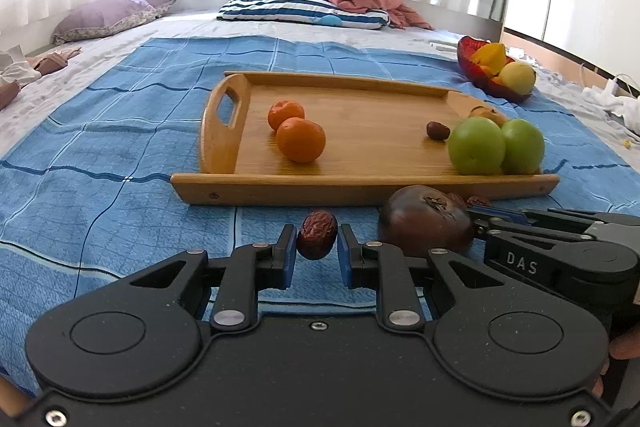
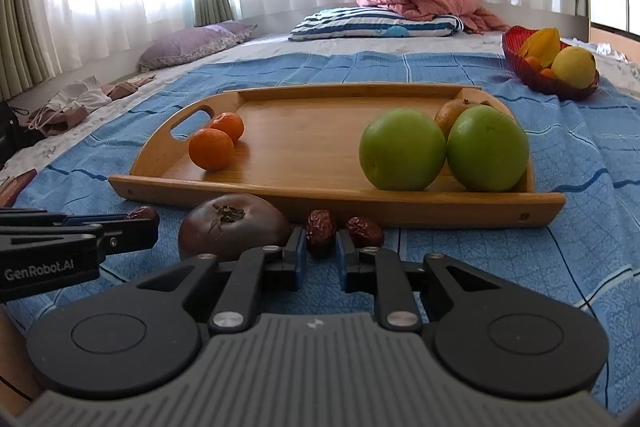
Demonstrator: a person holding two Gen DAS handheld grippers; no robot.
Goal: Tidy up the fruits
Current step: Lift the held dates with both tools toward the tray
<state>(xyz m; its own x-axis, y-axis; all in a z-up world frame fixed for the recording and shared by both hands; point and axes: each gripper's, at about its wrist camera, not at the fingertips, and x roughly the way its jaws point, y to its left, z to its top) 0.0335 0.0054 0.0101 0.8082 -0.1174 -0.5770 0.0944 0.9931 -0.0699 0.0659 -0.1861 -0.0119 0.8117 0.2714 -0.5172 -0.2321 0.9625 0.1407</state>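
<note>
Dates were the business on both sides.

From the left wrist view, the left gripper (image 1: 317, 241) had its blue pads pinched hard on a wrinkled red date (image 1: 317, 235), held just clear of the blue checked cloth (image 1: 120, 155) and short of the wooden tray (image 1: 360, 183). On the tray sat two oranges (image 1: 300, 139) towards the handle end, two green apples (image 1: 476, 146) at the other, and one small date (image 1: 437, 130) near the apples. A dark purple fruit (image 1: 424, 221) lay on the cloth just beside the pinched date.

From the right wrist view, the right gripper (image 2: 321, 245) was nearly shut around a second date (image 2: 321, 231); whether the pads truly pressed on it I could not tell, since the fruit showed mostly beyond the tips. A third date (image 2: 365, 231) lay just beside it, near the tray's front wall. A red bowl (image 2: 516, 55) of yellow fruit stood well apart.

To do this step well, I judged each date should be lifted over the tray's front wall and set down by the date already there, with the right grip checked first. Squeezing gently would spare the soft skin.
</note>
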